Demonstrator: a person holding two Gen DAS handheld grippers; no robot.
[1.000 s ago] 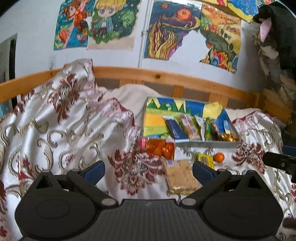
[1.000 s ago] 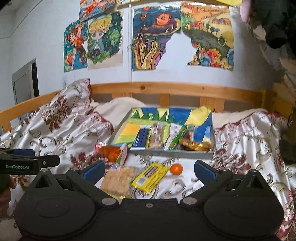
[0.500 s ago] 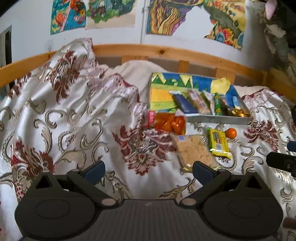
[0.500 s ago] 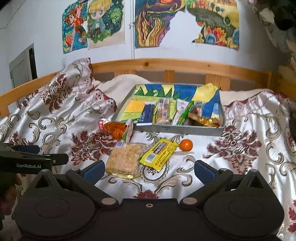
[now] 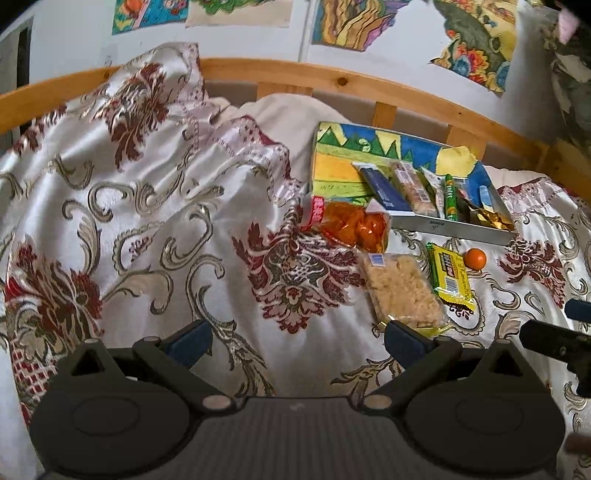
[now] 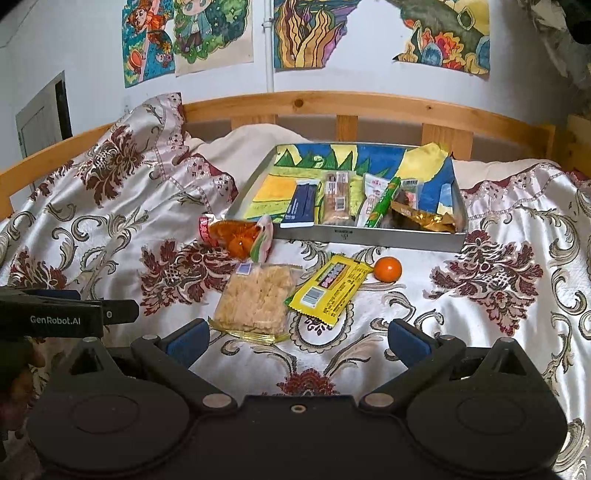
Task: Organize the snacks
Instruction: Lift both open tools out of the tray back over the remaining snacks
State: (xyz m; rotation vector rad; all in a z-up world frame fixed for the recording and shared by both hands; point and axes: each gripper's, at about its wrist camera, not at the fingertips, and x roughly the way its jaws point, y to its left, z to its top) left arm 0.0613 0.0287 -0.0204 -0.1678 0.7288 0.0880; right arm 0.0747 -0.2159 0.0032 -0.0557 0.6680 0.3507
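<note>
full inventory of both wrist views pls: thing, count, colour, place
shallow metal tray: 1, grey with a colourful drawing as liner, far middle of bed
packets in tray: several, dark blue bar, tan bar, white sachet, green stick, gold wrapper; exact count unclear
orange snack bag: 1, on bedspread by tray's left front corner
clear pack of beige crackers: 1, on bedspread in front of tray
yellow wrapped bar: 1, right of crackers
small orange fruit: 1, right of yellow bar
floral satin bedspread: 1, white, gold and maroon
wooden bed rail: 1, behind tray
wall drawings: several, multicoloured
left tool: black, blue pads, open, empty
right tool: same, open, empty
</note>
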